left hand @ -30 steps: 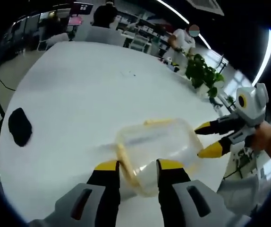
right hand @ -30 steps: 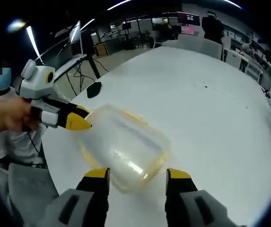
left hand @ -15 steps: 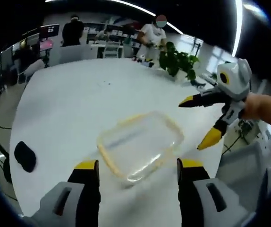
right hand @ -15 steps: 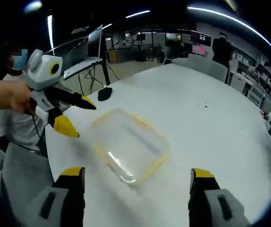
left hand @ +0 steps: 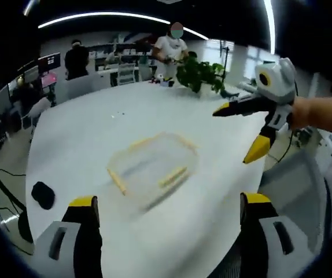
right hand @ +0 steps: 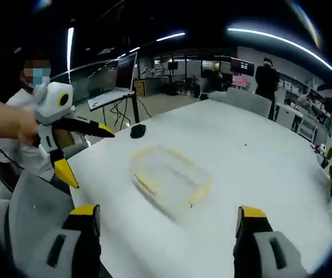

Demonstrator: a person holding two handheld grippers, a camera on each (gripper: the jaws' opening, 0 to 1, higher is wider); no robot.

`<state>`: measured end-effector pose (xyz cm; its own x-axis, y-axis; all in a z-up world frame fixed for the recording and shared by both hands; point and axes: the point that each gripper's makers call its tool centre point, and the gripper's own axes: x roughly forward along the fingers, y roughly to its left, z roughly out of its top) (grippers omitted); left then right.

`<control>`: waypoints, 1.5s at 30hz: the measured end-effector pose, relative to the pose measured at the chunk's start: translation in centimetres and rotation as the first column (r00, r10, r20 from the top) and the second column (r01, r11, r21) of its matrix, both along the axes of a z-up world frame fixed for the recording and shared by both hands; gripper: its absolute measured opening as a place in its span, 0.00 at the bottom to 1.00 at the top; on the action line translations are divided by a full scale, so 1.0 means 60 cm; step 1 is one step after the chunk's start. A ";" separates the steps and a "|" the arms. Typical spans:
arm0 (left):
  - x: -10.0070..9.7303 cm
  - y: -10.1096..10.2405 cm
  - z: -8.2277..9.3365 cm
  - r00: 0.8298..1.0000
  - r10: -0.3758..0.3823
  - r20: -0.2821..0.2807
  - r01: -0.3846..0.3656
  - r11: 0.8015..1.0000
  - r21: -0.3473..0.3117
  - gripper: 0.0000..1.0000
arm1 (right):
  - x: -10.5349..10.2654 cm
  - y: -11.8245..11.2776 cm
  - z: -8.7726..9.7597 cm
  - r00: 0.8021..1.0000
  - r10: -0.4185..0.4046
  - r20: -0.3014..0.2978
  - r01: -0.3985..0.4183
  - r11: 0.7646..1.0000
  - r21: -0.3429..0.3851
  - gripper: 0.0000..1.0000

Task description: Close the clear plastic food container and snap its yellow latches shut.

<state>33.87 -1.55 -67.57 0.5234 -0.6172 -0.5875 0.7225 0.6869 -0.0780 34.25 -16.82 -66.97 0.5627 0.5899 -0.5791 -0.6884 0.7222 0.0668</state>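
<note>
The clear container (left hand: 151, 168) lies flat on the white worktop (left hand: 96, 127), a little toward the near edge, and nothing touches it. It looks like a light, thin-walled plastic box: stiff enough to keep its shape, but smooth, so I judge that it would slide on the worktop if a gripper pushes it from one side only. The lid appears to sit on the box; the pictures are blurred, so I cannot tell if it is pressed fully down. The yellow latches (left hand: 172, 176) run along its edges as thin strips, and whether they are snapped is too unclear to say. The best places to work are these strips, one gripper pressing on a latch while the other steadies the opposite side from above.

In the left gripper view the left gripper (left hand: 169, 211) is released, its jaws wide apart and well back from the container. The container is a rounded rectangle, and here its long axis runs from lower left up to the right. The right gripper (left hand: 235, 133) hangs in the air at the right, also spread and empty.

In the right gripper view the same container (right hand: 170, 175) has its long axis running from upper left to lower right, and a black object (right hand: 137, 131) lies beyond it.
</note>
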 end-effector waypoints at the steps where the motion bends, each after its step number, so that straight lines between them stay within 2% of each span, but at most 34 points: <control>1: -0.010 0.005 0.003 1.000 0.008 0.002 -0.008 1.000 0.000 0.99 | -0.007 -0.002 0.005 1.000 -0.005 0.006 0.005 1.000 0.010 0.98; 4: -0.030 0.020 0.011 0.999 0.013 0.037 -0.014 0.999 0.034 0.99 | -0.032 -0.011 0.017 1.000 -0.007 0.010 0.007 1.000 0.027 0.98; 7: -0.050 0.031 0.024 0.998 0.058 0.034 -0.057 0.998 -0.007 0.99 | -0.056 -0.021 0.031 1.000 -0.023 0.015 0.022 0.998 0.056 0.97; 15: -0.106 0.051 0.048 0.994 0.091 0.054 -0.091 0.996 -0.012 0.99 | -0.117 -0.051 0.065 0.997 -0.056 0.049 0.052 0.995 0.082 0.97; 19: -0.137 0.062 0.052 0.992 0.108 0.061 -0.108 0.994 -0.007 0.99 | -0.149 -0.072 0.065 0.996 -0.067 0.062 0.063 0.996 0.058 0.97; 21: -0.150 0.070 0.049 0.991 0.118 0.066 -0.119 0.993 0.016 0.99 | -0.165 -0.081 0.061 0.996 -0.073 0.056 0.070 0.997 0.042 0.97; 26: -0.172 0.069 0.040 0.990 0.133 0.047 -0.133 0.991 0.009 0.99 | -0.197 -0.096 0.050 0.996 -0.074 0.047 0.074 0.997 0.015 0.98; 28: -0.174 0.073 0.043 0.988 0.148 0.053 -0.148 0.989 0.005 0.99 | -0.203 -0.097 0.046 0.997 -0.067 0.047 0.066 0.998 0.022 0.99; 31: -0.175 0.078 0.049 0.984 0.172 0.054 -0.172 0.985 -0.017 0.99 | -0.204 -0.110 0.042 0.995 -0.099 0.029 0.097 0.994 0.044 0.98; 36: -0.170 0.084 0.055 0.977 0.205 0.064 -0.203 0.979 -0.033 0.98 | -0.202 -0.109 0.052 0.992 -0.124 0.033 0.121 0.990 0.075 0.96; 42: -0.169 0.085 0.061 0.974 0.215 0.075 -0.212 0.976 -0.038 0.99 | -0.198 -0.103 0.054 0.993 -0.115 0.041 0.112 0.991 0.072 0.95; 45: -0.165 0.090 0.062 0.969 0.231 0.086 -0.229 0.973 -0.033 0.97 | -0.199 -0.103 0.052 0.992 -0.121 0.019 0.119 0.990 0.071 0.97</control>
